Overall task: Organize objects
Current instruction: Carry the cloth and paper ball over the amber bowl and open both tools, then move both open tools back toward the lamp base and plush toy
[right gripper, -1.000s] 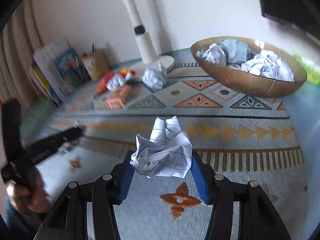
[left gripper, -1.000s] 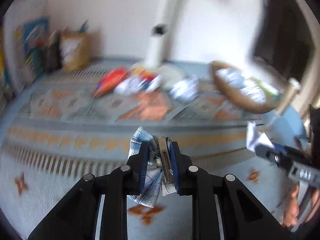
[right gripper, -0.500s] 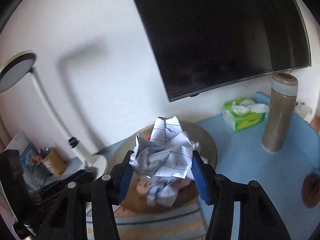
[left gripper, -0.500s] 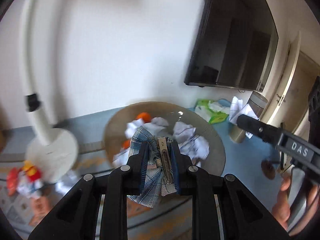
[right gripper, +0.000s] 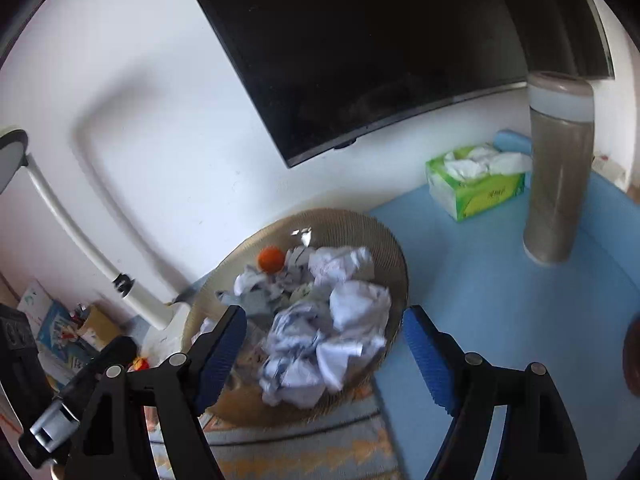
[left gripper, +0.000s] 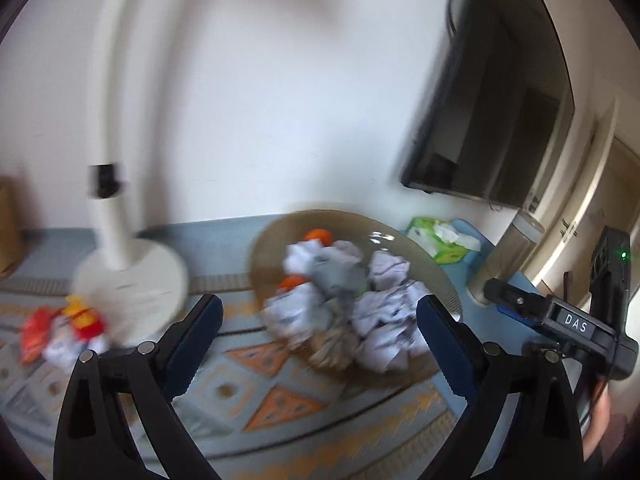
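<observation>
We cannot make out the heap in the bowl [left gripper: 280,236] from the left wrist view: motion blur melts the crumpled papers [left gripper: 380,320] together, and we cannot pick out single pieces. The lamp base [left gripper: 132,284] and the red and yellow wrappers [left gripper: 76,320] beside it smear too. From the right wrist, the flask [right gripper: 556,176] hides one end of the tissue box [right gripper: 472,188] (its print is too small to read), and the books [right gripper: 48,320] are cut off at the left edge.
</observation>
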The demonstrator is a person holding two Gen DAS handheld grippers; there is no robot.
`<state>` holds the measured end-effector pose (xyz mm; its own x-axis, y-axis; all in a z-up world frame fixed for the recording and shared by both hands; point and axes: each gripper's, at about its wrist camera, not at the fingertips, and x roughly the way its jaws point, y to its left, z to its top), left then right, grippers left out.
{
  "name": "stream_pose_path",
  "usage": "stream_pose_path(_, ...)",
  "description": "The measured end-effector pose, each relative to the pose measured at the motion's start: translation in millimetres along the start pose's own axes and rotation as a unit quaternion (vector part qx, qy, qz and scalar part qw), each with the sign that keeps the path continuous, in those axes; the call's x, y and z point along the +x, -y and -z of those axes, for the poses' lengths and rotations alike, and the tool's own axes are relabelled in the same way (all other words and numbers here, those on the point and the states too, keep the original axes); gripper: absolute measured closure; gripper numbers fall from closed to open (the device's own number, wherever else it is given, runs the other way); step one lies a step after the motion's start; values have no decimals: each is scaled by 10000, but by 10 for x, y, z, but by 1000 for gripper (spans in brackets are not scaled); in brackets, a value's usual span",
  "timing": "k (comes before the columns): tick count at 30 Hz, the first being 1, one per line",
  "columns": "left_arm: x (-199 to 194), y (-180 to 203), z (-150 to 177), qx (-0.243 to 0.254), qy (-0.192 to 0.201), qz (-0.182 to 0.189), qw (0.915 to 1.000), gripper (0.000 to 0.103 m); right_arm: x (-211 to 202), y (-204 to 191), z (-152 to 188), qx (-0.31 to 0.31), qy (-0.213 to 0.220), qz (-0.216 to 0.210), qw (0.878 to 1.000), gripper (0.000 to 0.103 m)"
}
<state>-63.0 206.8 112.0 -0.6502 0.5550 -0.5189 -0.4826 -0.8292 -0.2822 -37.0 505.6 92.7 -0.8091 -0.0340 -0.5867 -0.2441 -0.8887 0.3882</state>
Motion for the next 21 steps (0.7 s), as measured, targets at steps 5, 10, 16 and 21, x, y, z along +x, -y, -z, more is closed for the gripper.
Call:
stream_pose_path(5,-948,-483,81,-354,498,-384,9974,5,-330,-368,160,-335,85,-328,9989,24)
stream_pose_path(10,-1601,-1017,418,-782,780,-1467,9830,0,-578,-1044,547,-993,139,-789,9918,7)
stream_pose_path(16,-1486,-1701,1152,-1104,149,-2440,9634,1,-215,-1561,1416,-1767,-249,-556,9824,7)
stream_pose_path(21,-1304,-1892,1435,-1274,-44,-2553,9584,1,122,-1625,1859,-2136,-406,-370,9754,7)
